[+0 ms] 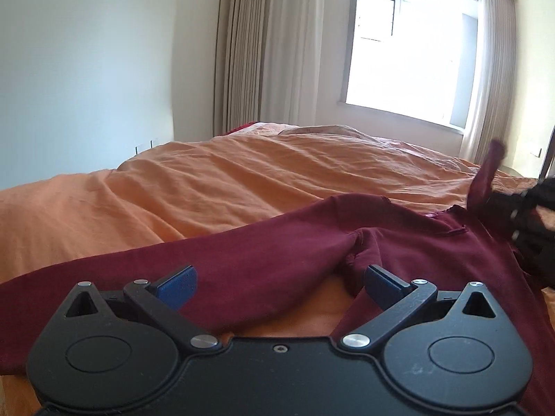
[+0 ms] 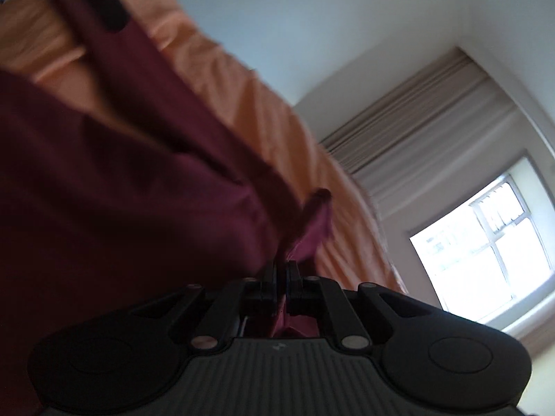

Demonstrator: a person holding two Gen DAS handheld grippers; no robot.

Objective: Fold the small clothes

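Folding a maroon garment spread across the orange bed cover; judged to be an early fold, with one edge being carried over the body of the cloth.

- Right gripper: jaws pressed together, clamping a strip of the garment's edge, likely a hem or cuff. Cloth bunching between the fingers and rising past them in a loose flap.
- Left gripper: jaws standing apart, nothing between the blue pads. Hovering just above the near part of the garment, where a sleeve-like length meets the body.

Next move, as a judgement: laying the clamped edge down flat over the body, keeping the fold line straight, then releasing. Possibly pinning the cloth with the free gripper to prevent dragging.

Limits of view:
- Right wrist view heavily blurred and tilted; seams and garment type not readable.
- Garment cut off at lower left and right of the left wrist view; full outline not visible.
- Dark blurred shape at the right edge of the left wrist view, appearing to be the right gripper with cloth.
- Window overexposed.
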